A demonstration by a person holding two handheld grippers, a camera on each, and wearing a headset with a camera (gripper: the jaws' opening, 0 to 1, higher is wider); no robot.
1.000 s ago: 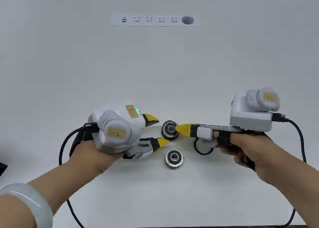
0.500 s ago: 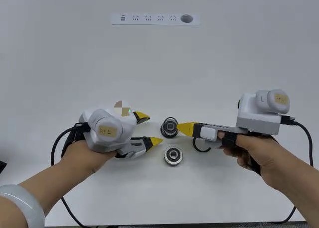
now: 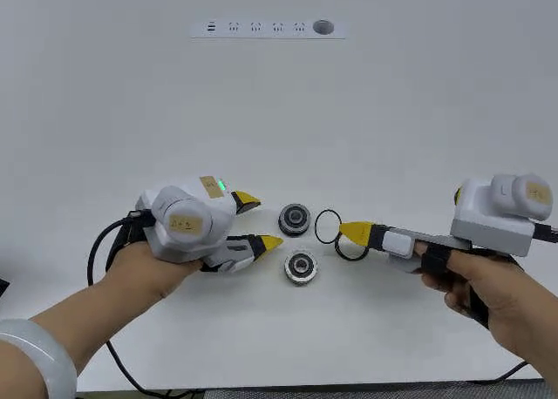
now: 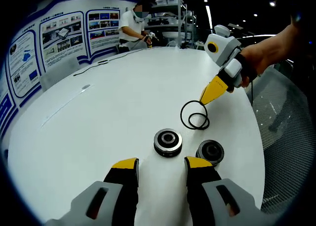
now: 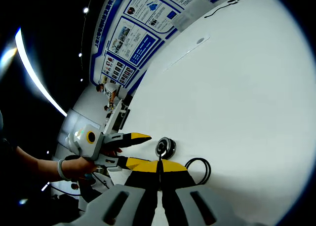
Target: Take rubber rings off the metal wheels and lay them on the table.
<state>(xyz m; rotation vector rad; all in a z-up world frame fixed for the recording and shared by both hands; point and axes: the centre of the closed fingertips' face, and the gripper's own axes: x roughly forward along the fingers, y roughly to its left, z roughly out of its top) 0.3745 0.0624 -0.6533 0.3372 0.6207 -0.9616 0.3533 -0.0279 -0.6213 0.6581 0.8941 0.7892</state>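
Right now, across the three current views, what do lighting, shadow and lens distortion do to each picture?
Head view: even, bright light on the white table, faint soft shadows, metal wheels sharp. Left gripper view: fisheye curves the table edge; ceiling lights glare against a dark room. Right gripper view: rolled, so the table slopes; a light strip flares at left.

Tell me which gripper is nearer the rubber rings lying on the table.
Right. The right gripper, shut, has its tip at the rubber rings; the left gripper, open, sits across the metal wheels from them.
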